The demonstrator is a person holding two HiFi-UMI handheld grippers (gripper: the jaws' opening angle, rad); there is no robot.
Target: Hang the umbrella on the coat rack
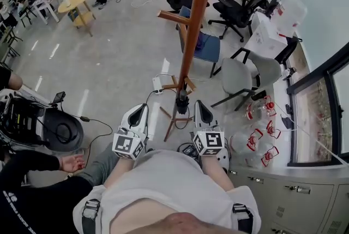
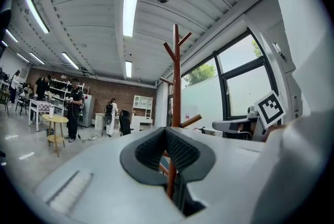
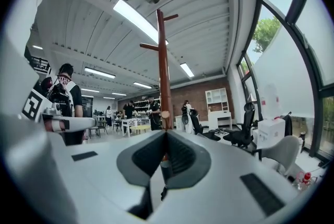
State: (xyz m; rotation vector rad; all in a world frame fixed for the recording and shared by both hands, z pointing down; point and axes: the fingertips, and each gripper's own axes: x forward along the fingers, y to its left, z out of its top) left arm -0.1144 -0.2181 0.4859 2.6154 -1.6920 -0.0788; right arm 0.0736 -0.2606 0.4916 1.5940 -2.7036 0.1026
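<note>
The wooden coat rack stands just ahead of me, its pole rising between both grippers, with pegs high up. A small dark folded umbrella hangs in front of the pole's lower part, at the tip of my right gripper. In the right gripper view the jaws are shut, with the umbrella's grey stem and a dark piece caught in the slot. My left gripper is level beside it, pads closed tip to tip. A dark shape sits low in its slot; I cannot tell if it is gripped.
Black office chairs, a blue chair and a grey chair crowd behind and right of the rack. Water jugs with red handles stand by the window. A power strip lies on the floor. A person's hand is at my left.
</note>
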